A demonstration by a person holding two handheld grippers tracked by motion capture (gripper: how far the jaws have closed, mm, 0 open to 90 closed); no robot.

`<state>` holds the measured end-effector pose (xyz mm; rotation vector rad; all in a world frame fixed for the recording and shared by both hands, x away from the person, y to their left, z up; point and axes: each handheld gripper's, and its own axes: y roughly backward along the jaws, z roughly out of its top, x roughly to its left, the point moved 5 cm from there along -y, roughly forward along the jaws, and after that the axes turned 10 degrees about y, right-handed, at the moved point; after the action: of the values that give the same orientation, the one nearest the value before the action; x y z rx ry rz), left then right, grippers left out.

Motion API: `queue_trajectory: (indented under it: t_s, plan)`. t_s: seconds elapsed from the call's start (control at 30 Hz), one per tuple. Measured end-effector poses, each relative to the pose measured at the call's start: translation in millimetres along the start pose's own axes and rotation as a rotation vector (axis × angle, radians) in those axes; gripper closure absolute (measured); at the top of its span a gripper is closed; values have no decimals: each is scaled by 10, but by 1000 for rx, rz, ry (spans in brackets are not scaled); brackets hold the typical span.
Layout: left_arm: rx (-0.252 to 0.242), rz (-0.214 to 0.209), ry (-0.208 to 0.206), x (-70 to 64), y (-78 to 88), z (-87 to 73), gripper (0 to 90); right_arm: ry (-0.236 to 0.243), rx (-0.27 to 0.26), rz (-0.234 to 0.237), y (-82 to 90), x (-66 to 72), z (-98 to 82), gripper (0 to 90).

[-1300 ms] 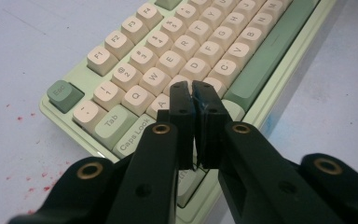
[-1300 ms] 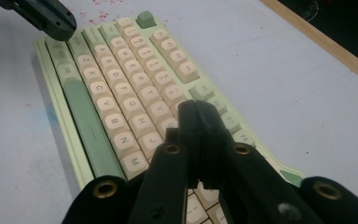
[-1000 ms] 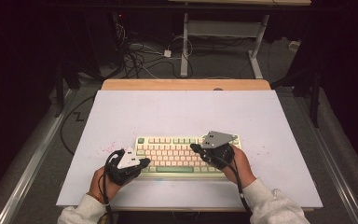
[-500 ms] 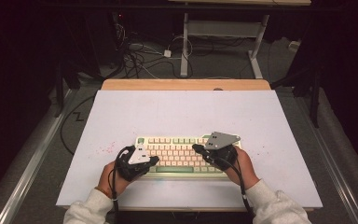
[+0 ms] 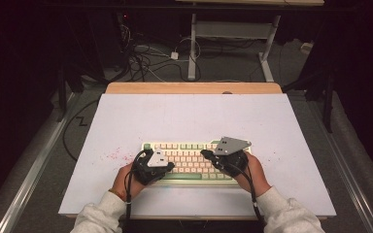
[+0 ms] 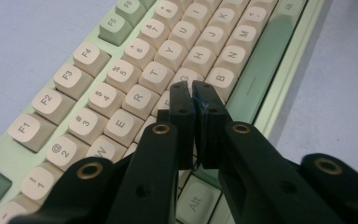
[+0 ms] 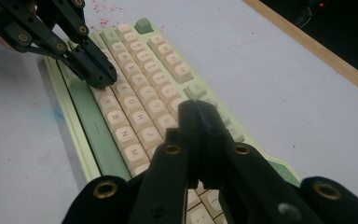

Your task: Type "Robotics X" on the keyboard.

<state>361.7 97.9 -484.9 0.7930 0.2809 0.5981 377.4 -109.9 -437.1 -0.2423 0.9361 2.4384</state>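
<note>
A keyboard (image 5: 189,162) with cream keys and a pale green case lies flat on the white table (image 5: 194,121), near the person's edge and about midway across it. Its long axis runs left to right in the high view, parallel to the table's near edge. The green space bar (image 6: 256,74) faces the person and the function row faces away.

The left tongs (image 5: 167,166) are over the left part of the keyboard, held in the person's left hand (image 5: 124,177). In the left gripper view the tips (image 6: 193,91) are clenched, with only a thin slit between the jaws and nothing in it. They sit right above the letter keys, next to the G (image 6: 185,77) and in front of R (image 6: 139,98) and T (image 6: 155,72). Whether they press a key I cannot tell.

The right tongs (image 5: 205,154) are over the right part of the keyboard, in the right hand (image 5: 255,167), with a grey three-cornered plate (image 5: 230,144) on top. In the right gripper view their jaws (image 7: 198,112) are clenched tight and empty, hovering low over the keys at the right end of the letter rows. The left tongs show farther off there, tips down on the keys beside the space bar.

Faint red specks (image 5: 114,155) mark the table just left of the keyboard.
</note>
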Motion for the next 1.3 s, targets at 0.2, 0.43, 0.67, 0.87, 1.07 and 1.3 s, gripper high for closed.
queue_trajectory:
  t_s: [0.2,0.43,0.67,0.87,1.07,1.3]
  plan:
    - [4,-1,5,9,-17,-9,849,0,-1,1,2,-4,-5,900]
    - [2,1,5,11,-16,-10,849,-4,0,2,4,-3,-5,900]
    - [3,1,4,11,-18,-11,849,-4,-1,-2,18,-8,0,900]
    - [3,5,4,15,-19,-11,849,-3,-10,-7,41,-19,13,900]
    - [8,5,5,17,-26,-17,850,-3,-10,-5,45,-15,17,900]
    - [-1,18,8,27,-12,-13,864,-2,-11,-6,50,-15,21,900]
